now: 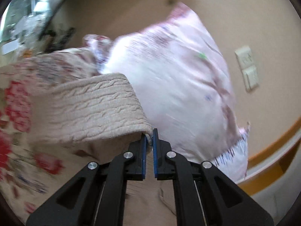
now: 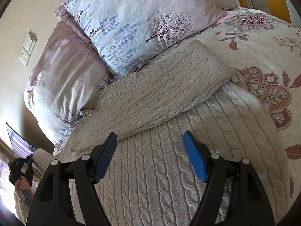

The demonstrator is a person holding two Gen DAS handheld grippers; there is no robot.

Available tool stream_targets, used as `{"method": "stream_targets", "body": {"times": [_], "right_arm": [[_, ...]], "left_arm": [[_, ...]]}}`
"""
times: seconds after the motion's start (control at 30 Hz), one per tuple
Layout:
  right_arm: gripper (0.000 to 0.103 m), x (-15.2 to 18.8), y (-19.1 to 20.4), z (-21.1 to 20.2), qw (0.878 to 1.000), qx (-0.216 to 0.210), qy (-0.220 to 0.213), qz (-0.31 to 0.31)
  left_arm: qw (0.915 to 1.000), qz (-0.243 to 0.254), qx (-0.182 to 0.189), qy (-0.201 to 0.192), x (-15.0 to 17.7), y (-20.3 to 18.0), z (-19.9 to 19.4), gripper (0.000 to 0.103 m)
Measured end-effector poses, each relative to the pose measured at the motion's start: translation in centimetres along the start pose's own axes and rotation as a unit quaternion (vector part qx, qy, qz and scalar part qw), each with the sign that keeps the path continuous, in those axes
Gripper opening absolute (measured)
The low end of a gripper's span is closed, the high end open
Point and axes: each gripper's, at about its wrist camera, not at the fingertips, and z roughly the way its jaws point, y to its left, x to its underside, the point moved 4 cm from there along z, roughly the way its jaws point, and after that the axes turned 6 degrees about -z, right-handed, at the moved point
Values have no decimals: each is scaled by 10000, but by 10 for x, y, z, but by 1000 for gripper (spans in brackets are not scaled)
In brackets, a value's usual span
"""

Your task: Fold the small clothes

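I have the left gripper (image 1: 150,137) clamped on an edge of the beige cable-knit sweater (image 2: 154,150), which lies on the floral bedspread (image 2: 263,43) below the pillows (image 2: 131,18). The right gripper (image 2: 150,154) hovers over the sweater body, jaws wide and empty. I judge a fold is in progress; next, carry the pinched edge across and lay it flat.
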Motion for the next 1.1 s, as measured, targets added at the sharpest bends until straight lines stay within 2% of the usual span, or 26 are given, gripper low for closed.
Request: {"method": "stream_targets", "body": {"times": [0.17, 0.33, 0.47, 0.6, 0.67, 0.7, 0.77, 0.8, 0.9, 0.97, 1.03, 1.1], "right_arm": [[75, 0, 1, 0, 10000, -1, 4, -10], [75, 0, 1, 0, 10000, 16, 2, -12], [75, 0, 5, 1, 9996, 174, 155, -151], [75, -1, 20, 0, 9964, 335, 503, -600], [75, -7, 37, -6, 9931, 278, 639, -941], [75, -8, 43, -9, 9919, 261, 649, -1063], [75, -15, 67, -15, 9855, 151, 648, -1560], [75, -17, 78, -16, 9820, 92, 640, -1776], [74, -19, 124, -10, 9622, -95, 624, -2649], [71, -13, 157, 2, 9454, -277, 616, -3189], [62, -3, 190, 18, 9273, -476, 660, -3653], [56, 13, 224, 40, 9060, -643, 753, -4116]], "left_arm": [[9958, 317, 506, 689, 53, -50, 43, 5], [9816, 576, 812, 1628, 133, -85, 98, 5], [9680, 649, 648, 2337, 193, -86, 135, 5], [9520, 805, 363, 2931, 233, -75, 155, 8], [9439, 870, 347, 3168, 241, -71, 153, 22], [9427, 860, 411, 3198, 238, -68, 146, 25], [9435, 834, 565, 3158, 227, -64, 131, 37], [9464, 831, 600, 3064, 219, -61, 122, 38], [9618, 802, 567, 2554, 185, -48, 100, 38], [9720, 651, 493, 2203, 158, -35, 89, 38], [9788, 472, 395, 1954, 139, -23, 85, 38], [9817, 327, 313, 1848, 127, -14, 84, 38]]}}
